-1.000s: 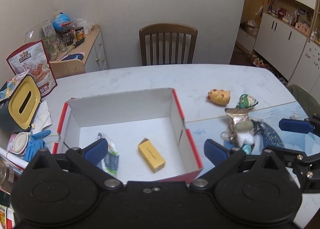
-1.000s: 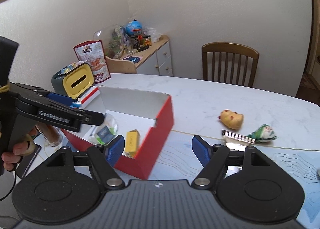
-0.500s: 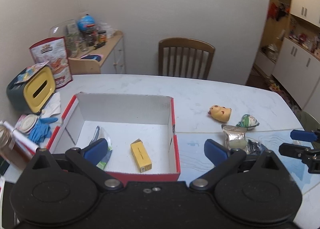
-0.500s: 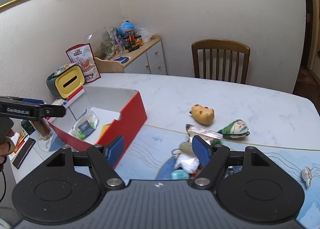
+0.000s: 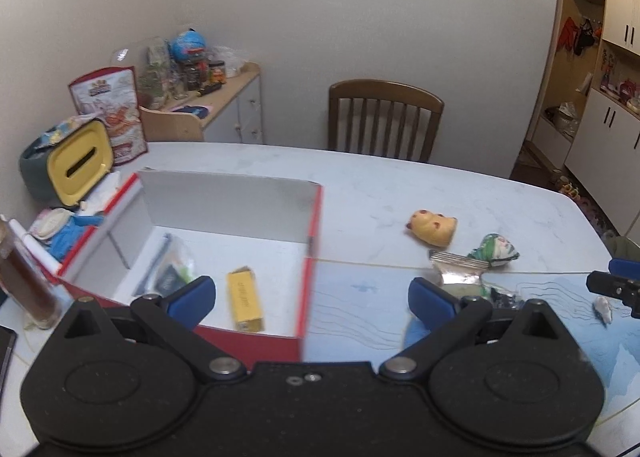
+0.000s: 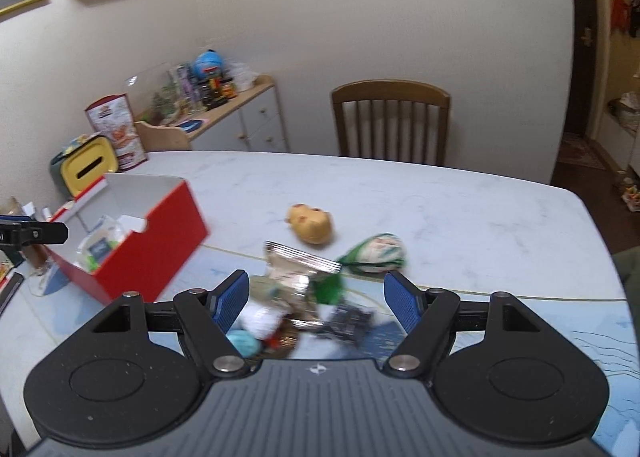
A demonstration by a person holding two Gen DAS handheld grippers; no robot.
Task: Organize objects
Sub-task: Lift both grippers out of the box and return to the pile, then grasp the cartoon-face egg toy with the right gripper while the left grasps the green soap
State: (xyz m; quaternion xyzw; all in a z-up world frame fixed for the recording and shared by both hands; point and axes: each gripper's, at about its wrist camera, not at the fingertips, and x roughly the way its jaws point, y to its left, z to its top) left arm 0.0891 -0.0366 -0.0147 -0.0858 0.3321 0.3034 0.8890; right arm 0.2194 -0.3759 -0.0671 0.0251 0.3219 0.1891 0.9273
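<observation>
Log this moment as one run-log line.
left gripper: open, above red cardboard box | right gripper: open, over pile of small packets | yellow animal toy: on table

Soft even indoor light, faint shadows, strong fisheye bending at the edges, dark corners, motion blur on the red box (image 6: 132, 245) and small clutter (image 6: 296, 309).

Both wrist views — overlooking table (image 5: 380, 185).

left gripper (image 5: 311, 293): jaws wide apart, empty, above tabletop (image 5: 400, 193) | right gripper (image 6: 316, 295): jaws wide apart, empty, above tabletop
</observation>
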